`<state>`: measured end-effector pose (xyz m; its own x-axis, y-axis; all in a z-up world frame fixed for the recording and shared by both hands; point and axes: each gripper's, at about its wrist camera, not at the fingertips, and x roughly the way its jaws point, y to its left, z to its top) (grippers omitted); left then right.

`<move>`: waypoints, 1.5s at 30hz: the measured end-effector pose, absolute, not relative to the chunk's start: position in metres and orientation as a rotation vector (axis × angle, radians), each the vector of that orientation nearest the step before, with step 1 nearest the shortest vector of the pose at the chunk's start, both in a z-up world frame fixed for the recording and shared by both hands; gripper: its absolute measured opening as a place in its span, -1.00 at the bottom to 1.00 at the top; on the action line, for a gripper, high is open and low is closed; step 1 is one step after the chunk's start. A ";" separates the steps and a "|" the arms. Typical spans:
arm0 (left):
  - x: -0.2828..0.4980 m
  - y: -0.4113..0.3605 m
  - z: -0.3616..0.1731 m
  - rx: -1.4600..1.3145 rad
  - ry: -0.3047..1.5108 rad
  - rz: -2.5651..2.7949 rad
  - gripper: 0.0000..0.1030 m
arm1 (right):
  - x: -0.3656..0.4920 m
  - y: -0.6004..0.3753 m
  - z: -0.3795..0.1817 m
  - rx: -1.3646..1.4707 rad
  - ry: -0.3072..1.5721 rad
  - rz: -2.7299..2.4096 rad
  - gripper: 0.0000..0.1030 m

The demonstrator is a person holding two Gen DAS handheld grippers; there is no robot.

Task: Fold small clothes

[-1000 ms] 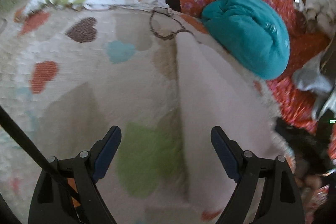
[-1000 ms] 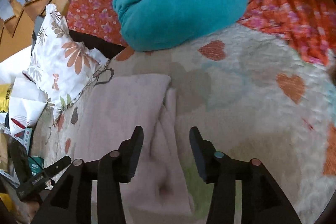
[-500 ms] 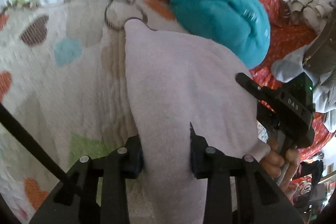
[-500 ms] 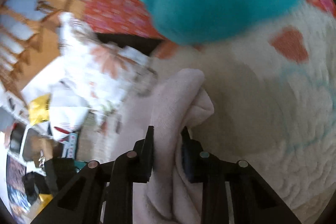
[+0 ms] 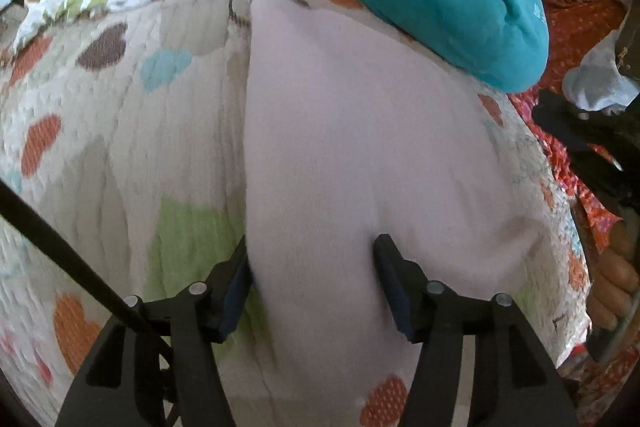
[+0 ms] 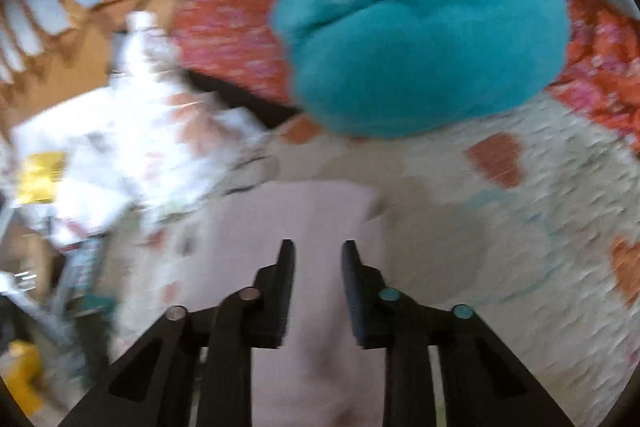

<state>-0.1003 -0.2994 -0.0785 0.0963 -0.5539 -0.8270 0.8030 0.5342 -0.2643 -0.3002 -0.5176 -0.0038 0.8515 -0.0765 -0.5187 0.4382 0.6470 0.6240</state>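
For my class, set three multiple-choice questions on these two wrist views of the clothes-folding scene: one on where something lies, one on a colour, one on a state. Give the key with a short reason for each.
1. Where does the teal bundle lie relative to the pale pink garment?
A. Beyond its far edge, partly on the orange floral cloth
B. Under the garment
C. Between the left gripper's fingers

2. What colour are the hearts on the quilt?
A. All black
B. Several: orange, brown, blue, green
C. Only purple

3. How does the pale pink garment lie?
A. Hanging from a chair
B. Rolled into a ball
C. Spread flat on the quilt, with the left gripper astride its near part

Key: 1 A, the bundle sits past the garment's top edge. 2 B, different coloured hearts show. 3 C, the garment lies flat between the fingers.
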 end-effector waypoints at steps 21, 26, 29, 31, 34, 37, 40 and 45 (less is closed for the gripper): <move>-0.146 -0.219 -0.062 0.364 0.980 -0.926 0.19 | -0.324 -0.492 -0.026 0.733 0.619 -0.481 -0.81; -0.145 -0.209 -0.072 0.418 0.932 -0.836 0.21 | -0.277 -0.472 -0.033 0.693 0.654 -0.383 -0.81; -0.144 -0.207 -0.082 0.443 0.946 -0.817 0.22 | -0.263 -0.469 -0.052 0.653 0.795 -0.433 -0.80; -0.145 -0.206 -0.089 0.462 0.952 -0.811 0.24 | -0.266 -0.471 -0.061 0.660 0.848 -0.443 -0.80; -0.147 -0.205 -0.095 0.469 0.938 -0.806 0.39 | -0.279 -0.467 -0.051 0.632 0.813 -0.454 -0.80; -0.146 -0.202 -0.096 0.450 0.934 -0.797 0.53 | -0.283 -0.458 -0.031 0.603 0.709 -0.447 -0.79; -0.143 -0.199 -0.097 0.426 0.937 -0.784 0.71 | -0.266 -0.450 -0.021 0.702 0.612 -0.308 -0.79; -0.142 -0.199 -0.101 0.430 0.916 -0.769 0.94 | -0.219 -0.432 -0.033 0.826 0.590 -0.127 -0.79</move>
